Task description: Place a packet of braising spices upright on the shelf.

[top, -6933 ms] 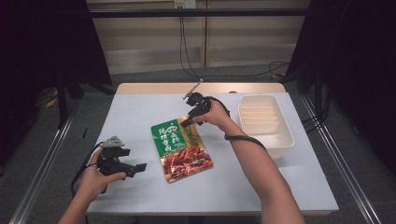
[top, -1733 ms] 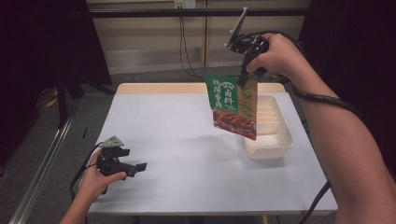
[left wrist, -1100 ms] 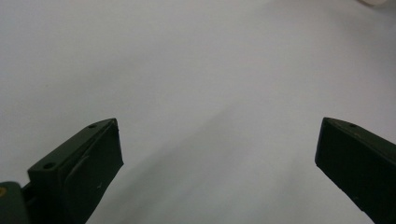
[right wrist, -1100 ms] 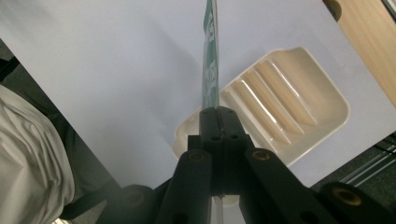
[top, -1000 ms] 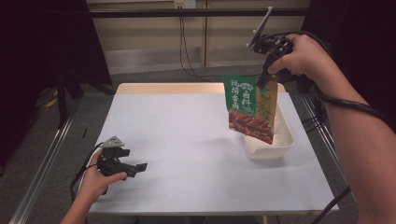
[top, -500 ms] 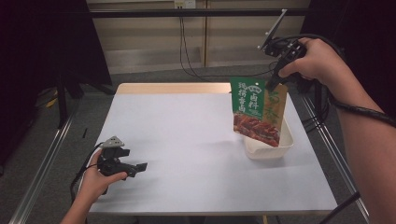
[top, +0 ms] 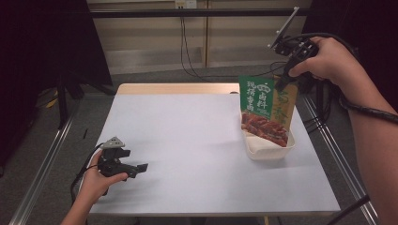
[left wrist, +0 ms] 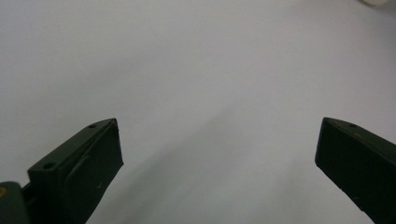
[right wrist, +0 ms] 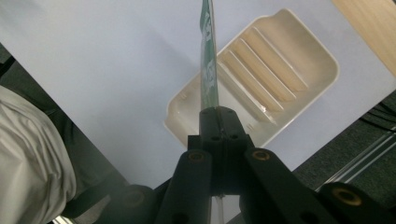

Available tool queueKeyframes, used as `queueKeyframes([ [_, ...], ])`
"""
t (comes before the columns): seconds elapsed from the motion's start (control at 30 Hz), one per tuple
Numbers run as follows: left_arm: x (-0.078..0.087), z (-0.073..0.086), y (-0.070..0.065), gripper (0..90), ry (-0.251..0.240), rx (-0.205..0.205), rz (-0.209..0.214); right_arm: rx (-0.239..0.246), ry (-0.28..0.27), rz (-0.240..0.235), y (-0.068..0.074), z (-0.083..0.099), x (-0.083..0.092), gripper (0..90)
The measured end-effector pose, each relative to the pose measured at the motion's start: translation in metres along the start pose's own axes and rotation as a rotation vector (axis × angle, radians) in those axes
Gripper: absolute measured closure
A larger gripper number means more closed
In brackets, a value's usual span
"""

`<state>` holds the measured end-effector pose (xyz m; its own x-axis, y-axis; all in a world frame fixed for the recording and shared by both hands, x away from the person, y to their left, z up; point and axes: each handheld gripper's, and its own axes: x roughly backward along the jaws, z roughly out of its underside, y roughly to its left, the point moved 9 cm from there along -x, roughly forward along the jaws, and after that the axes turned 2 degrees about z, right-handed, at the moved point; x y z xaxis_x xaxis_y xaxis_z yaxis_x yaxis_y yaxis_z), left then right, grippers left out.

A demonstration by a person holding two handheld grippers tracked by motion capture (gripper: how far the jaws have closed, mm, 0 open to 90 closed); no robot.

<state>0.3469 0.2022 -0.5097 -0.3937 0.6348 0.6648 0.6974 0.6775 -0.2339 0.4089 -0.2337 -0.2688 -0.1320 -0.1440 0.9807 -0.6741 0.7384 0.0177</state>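
Risk lies in the thin hold: the right gripper (top: 283, 83) pinches the pouch (top: 266, 111) by its top edge alone, jaws clamped on it, so the pouch hangs upright over the tray (top: 267, 150) at the table's (top: 187, 140) 3 o'clock side. A swing or slip could drop it outside the tray or leave it propped on the rim. The left gripper (top: 136, 167), jaws apart and empty, rests at 8 o'clock.

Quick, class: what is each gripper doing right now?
Left gripper: open, holding nothing, low over the table.
Right gripper: shut on the packet, which hangs over the tray.
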Motion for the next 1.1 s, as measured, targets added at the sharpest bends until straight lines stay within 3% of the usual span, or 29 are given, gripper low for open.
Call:
queueKeyframes([
  [0.23,-0.001,0.0,-0.001,0.4,0.002,-0.001,0.001,-0.009,-0.003,-0.014,-0.001,0.007,0.001,90.0],
  [0.7,0.0,0.0,-0.001,0.4,0.006,0.0,0.003,-0.015,0.003,0.004,-0.009,0.018,-0.001,90.0],
  [1.1,0.0,0.001,-0.001,0.4,0.011,-0.004,0.002,-0.007,0.018,-0.008,-0.009,0.016,-0.013,90.0],
])
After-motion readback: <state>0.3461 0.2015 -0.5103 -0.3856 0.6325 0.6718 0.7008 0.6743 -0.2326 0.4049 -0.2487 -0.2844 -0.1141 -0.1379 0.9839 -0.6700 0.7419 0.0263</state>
